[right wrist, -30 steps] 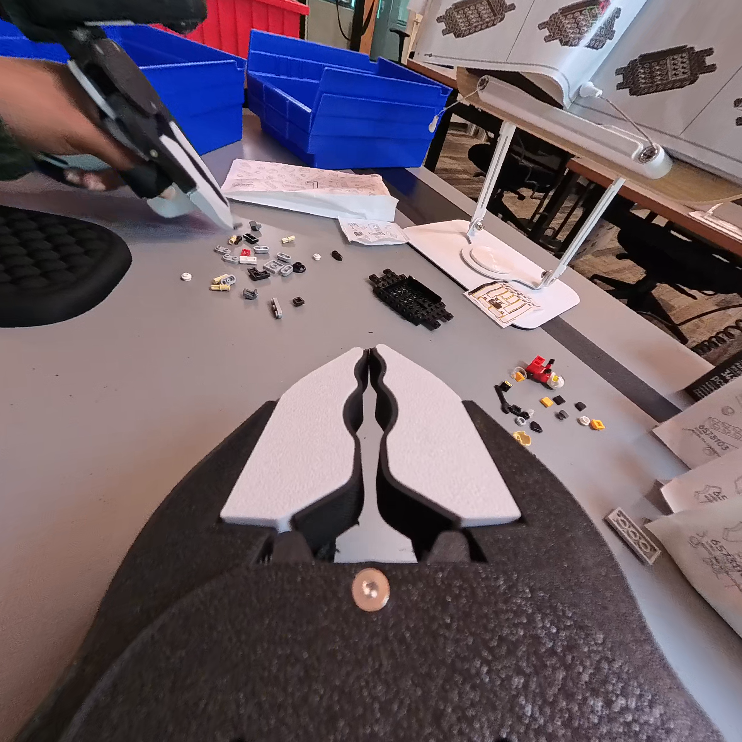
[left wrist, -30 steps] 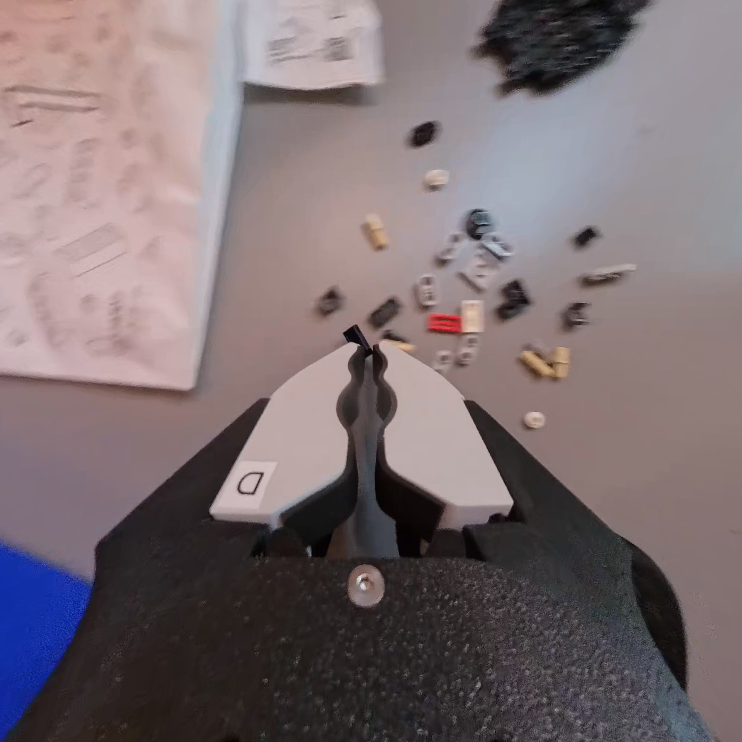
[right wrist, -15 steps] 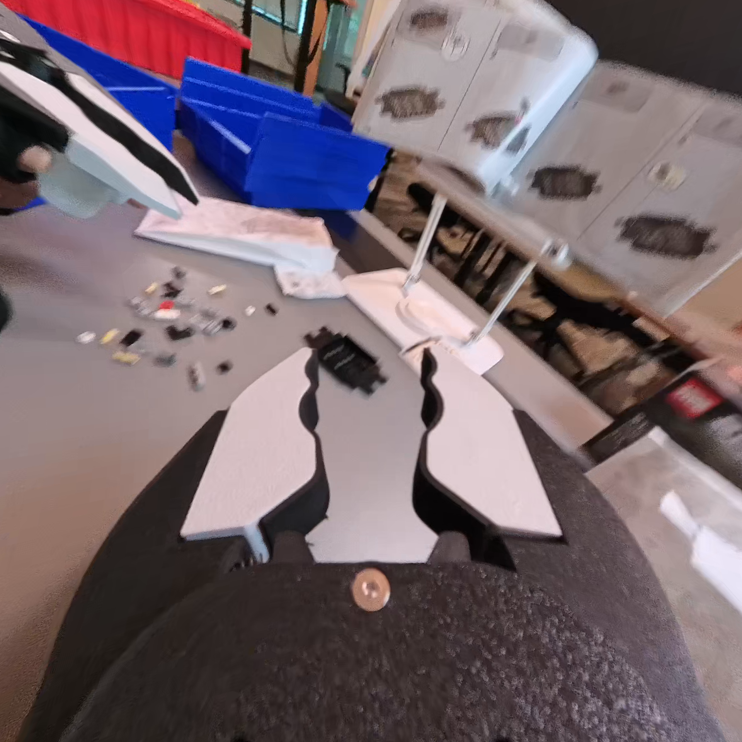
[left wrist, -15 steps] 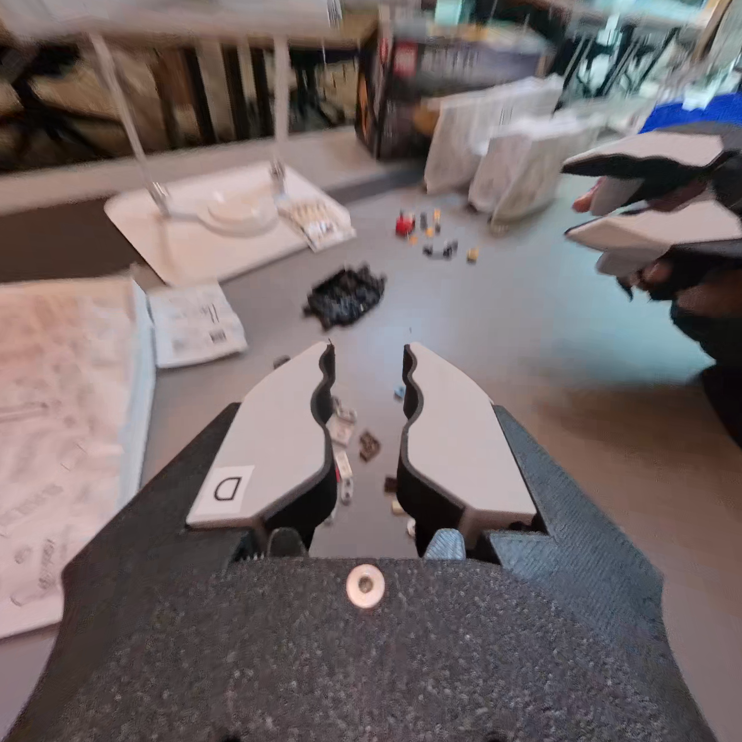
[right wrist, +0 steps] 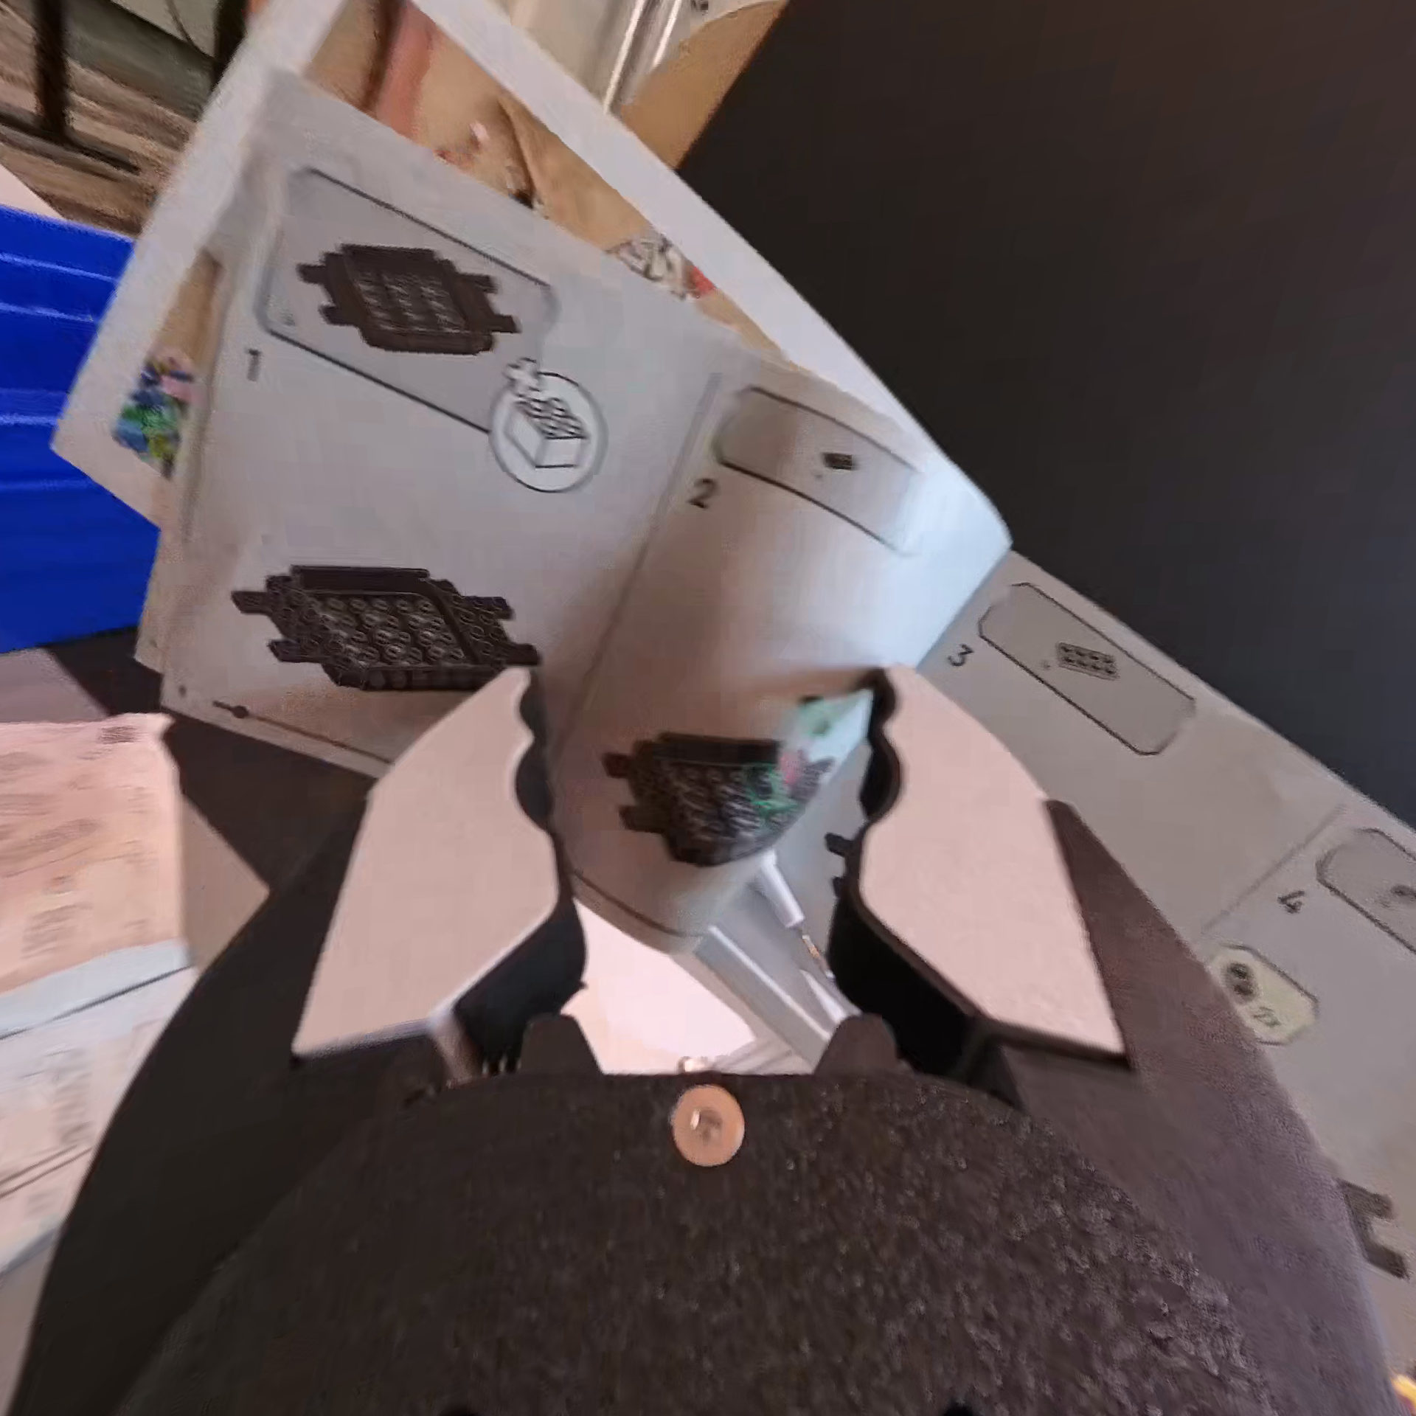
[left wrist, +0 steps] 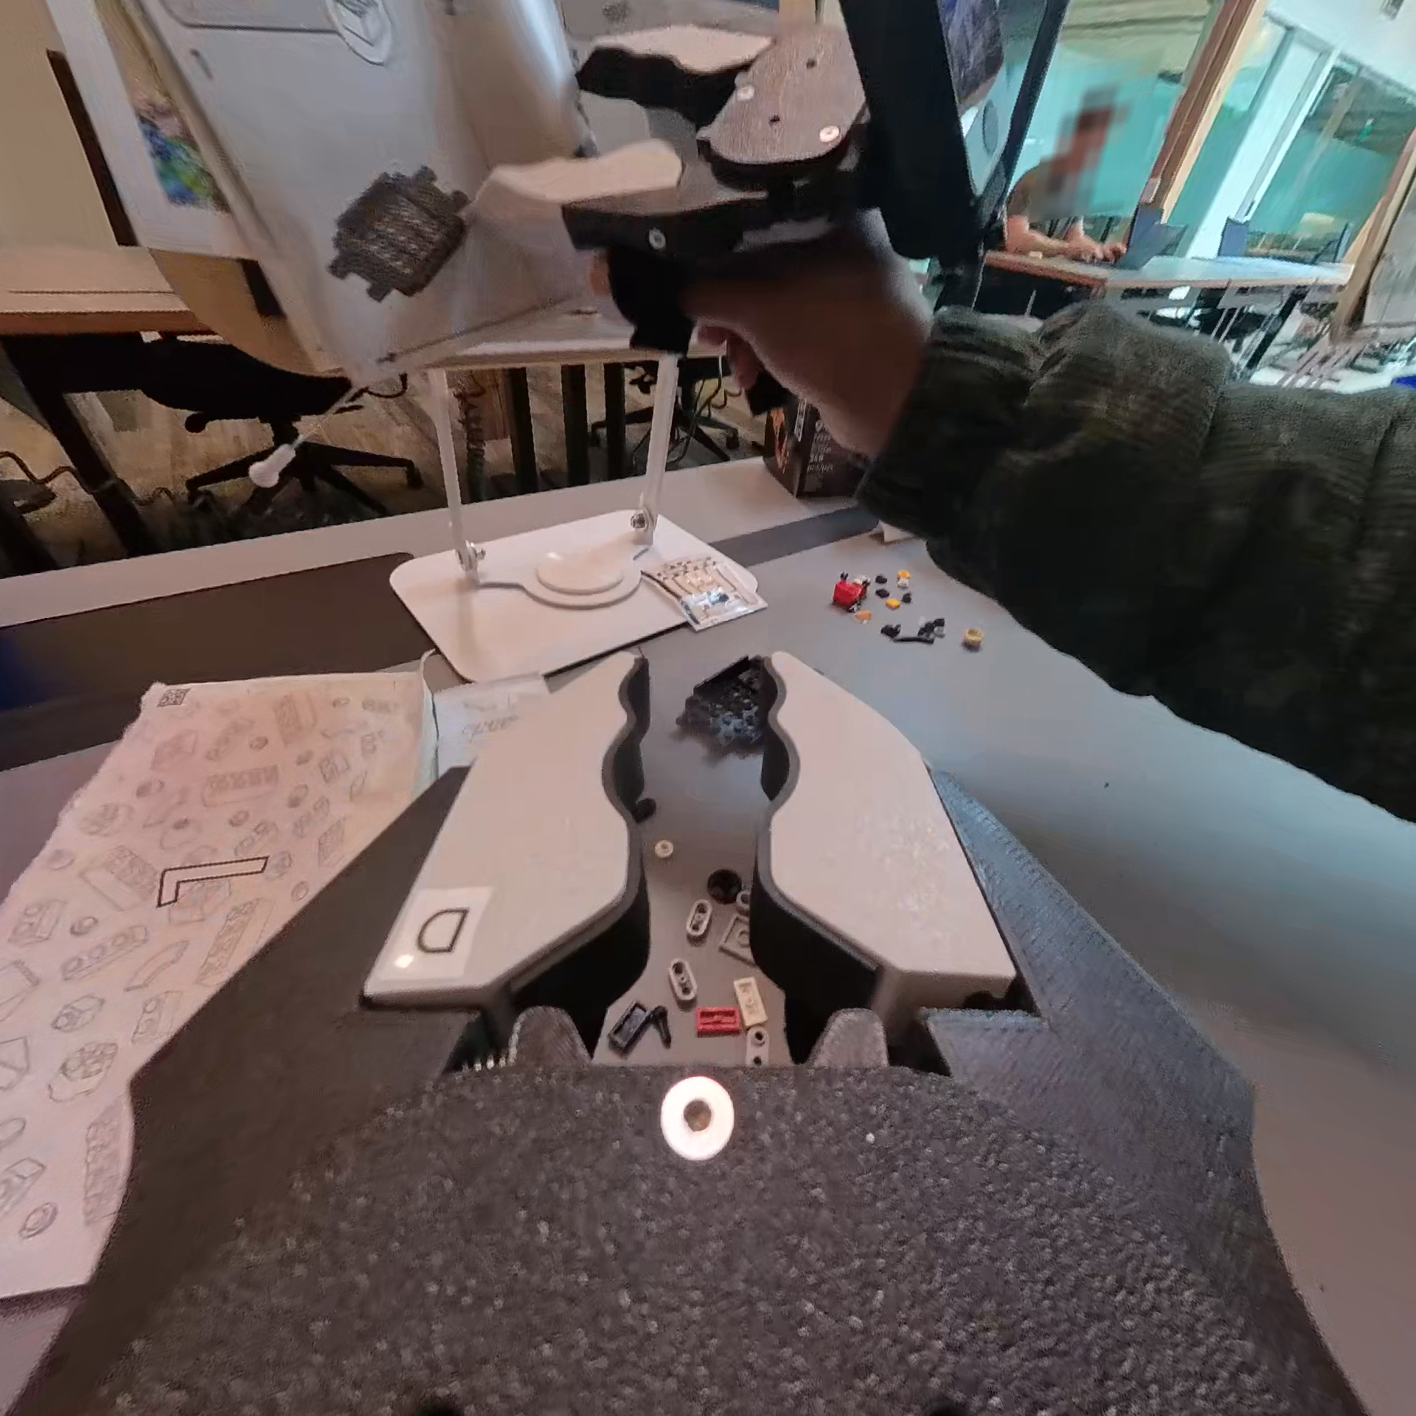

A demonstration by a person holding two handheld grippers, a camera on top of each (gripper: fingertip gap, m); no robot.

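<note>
My left gripper [left wrist: 705, 674] hovers open and empty over loose small bricks [left wrist: 716, 973] on the grey table [left wrist: 1073, 804], black chassis [left wrist: 724, 716] ahead. My right gripper [right wrist: 701, 689], raised, gapes around the instruction booklet's [right wrist: 429, 475] curling page, pads not pressing it.

— Right gripper [right wrist: 705, 689]?
— Jaws wide apart, nothing clamped. A curled booklet [right wrist: 429, 475] page lies between the fingertips; whether a pad touches it cannot be told.
— Surroundings?
— Blue bin [right wrist: 54, 460] at left, printed paper [right wrist: 69, 827] below it, dark panel [right wrist: 1111, 268] behind.
</note>
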